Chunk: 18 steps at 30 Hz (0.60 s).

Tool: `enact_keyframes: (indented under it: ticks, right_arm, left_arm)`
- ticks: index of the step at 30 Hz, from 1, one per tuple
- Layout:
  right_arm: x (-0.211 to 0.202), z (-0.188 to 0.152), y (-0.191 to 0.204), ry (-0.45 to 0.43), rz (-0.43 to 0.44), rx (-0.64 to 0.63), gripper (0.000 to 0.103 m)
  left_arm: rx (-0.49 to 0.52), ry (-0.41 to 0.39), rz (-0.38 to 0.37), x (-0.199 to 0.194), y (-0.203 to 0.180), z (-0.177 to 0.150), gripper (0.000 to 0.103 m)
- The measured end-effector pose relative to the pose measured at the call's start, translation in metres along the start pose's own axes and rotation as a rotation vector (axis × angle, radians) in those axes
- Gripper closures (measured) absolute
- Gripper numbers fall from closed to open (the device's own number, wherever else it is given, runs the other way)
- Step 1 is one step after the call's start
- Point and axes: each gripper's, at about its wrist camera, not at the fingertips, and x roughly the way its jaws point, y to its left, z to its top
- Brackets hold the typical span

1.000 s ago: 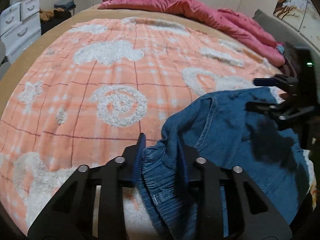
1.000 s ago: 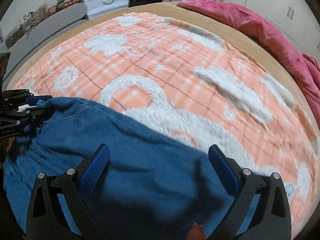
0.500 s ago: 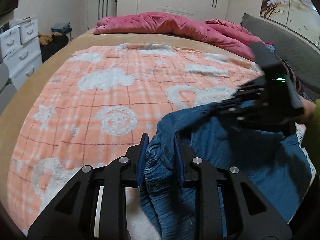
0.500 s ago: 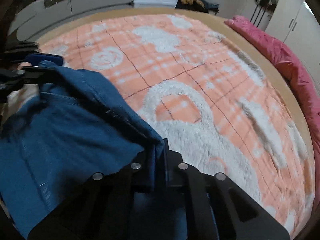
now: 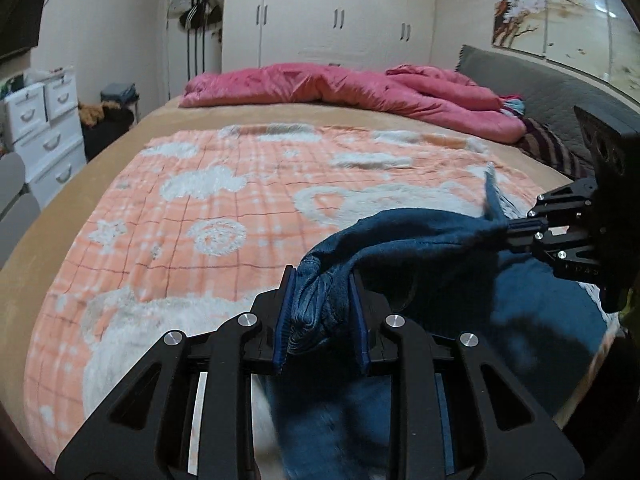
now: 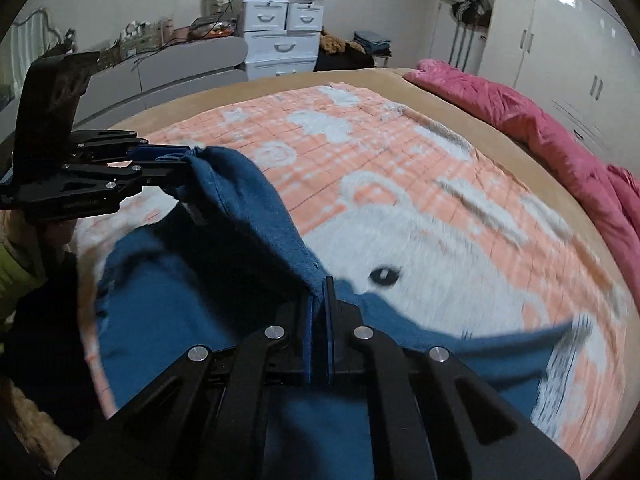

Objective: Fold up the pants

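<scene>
Blue denim pants [image 5: 400, 236] hang between our two tools, lifted above an orange and white plaid blanket [image 5: 200, 216] spread over the bed. Our left gripper [image 5: 320, 312] has its blue pads closed on a bunched, ribbed fold of the fabric. Our right gripper [image 6: 318, 328] is pressed nearly flat together, pinching a thin edge of the same cloth. From the left wrist view the right gripper [image 5: 516, 228] appears at the right, holding its corner, and the cloth stretches taut between them. The rest of the pants drapes down onto the blanket. A pink quilt [image 5: 340, 84] lies crumpled along the far side.
</scene>
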Motion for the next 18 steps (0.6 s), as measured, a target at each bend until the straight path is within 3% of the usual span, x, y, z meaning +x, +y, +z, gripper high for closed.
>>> enact_keyframes:
  ticks: [10, 18]
  right_arm:
    - [-0.033, -0.058, 0.061, 0.020, 0.072, 0.061, 0.099]
    - [-0.032, -0.078, 0.094, 0.035, 0.119, 0.073, 0.099]
  left_arm:
    - [0.052, 0.020, -0.036, -0.046, -0.020, -0.052, 0.085]
    - [0.094, -0.016, 0.037, -0.066, -0.027, -0.075, 0.085]
